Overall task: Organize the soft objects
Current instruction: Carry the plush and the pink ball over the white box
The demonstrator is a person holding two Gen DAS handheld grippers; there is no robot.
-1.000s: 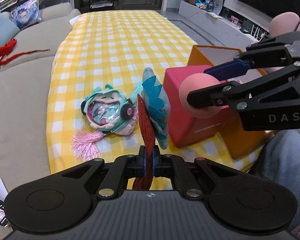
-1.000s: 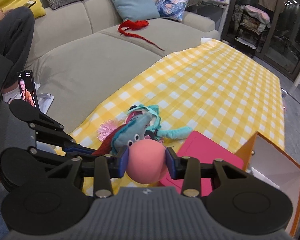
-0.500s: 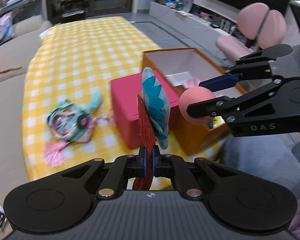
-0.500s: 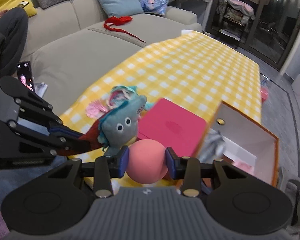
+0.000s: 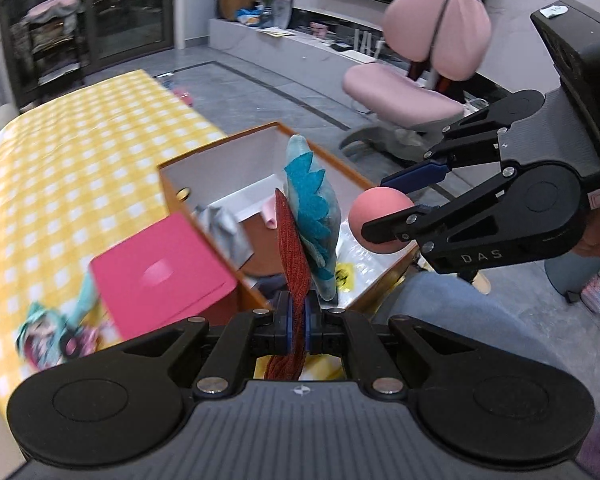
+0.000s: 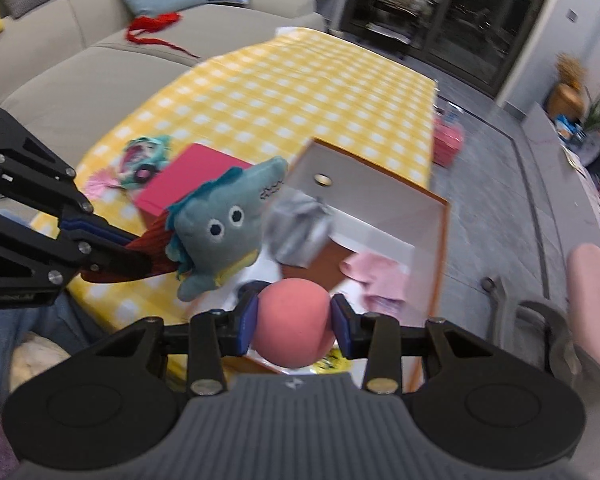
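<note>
My left gripper (image 5: 296, 320) is shut on the red knit cape (image 5: 292, 256) of a blue plush creature (image 5: 310, 208), which hangs over the open orange box (image 5: 220, 148). In the right wrist view the plush (image 6: 224, 224) faces the camera, left of the box's white inner wall (image 6: 364, 196). My right gripper (image 6: 294, 316) is shut on a pink foam ball (image 6: 292, 336), held above the box's near end. From the left wrist view the ball (image 5: 380, 220) sits right of the plush.
The box holds a grey cloth (image 6: 300, 232) and a pink cloth (image 6: 380, 276). A pink box (image 6: 188, 176) and a teal doll (image 6: 144, 160) lie on the yellow checked cloth. A pink chair (image 5: 412, 92) stands on the floor; a person's jeans-clad leg (image 5: 460, 312) is near.
Both grippers have swung right from above the doll and pink box to above the open orange box, each keeping its hold. The plush now hangs over the box's inside.
</note>
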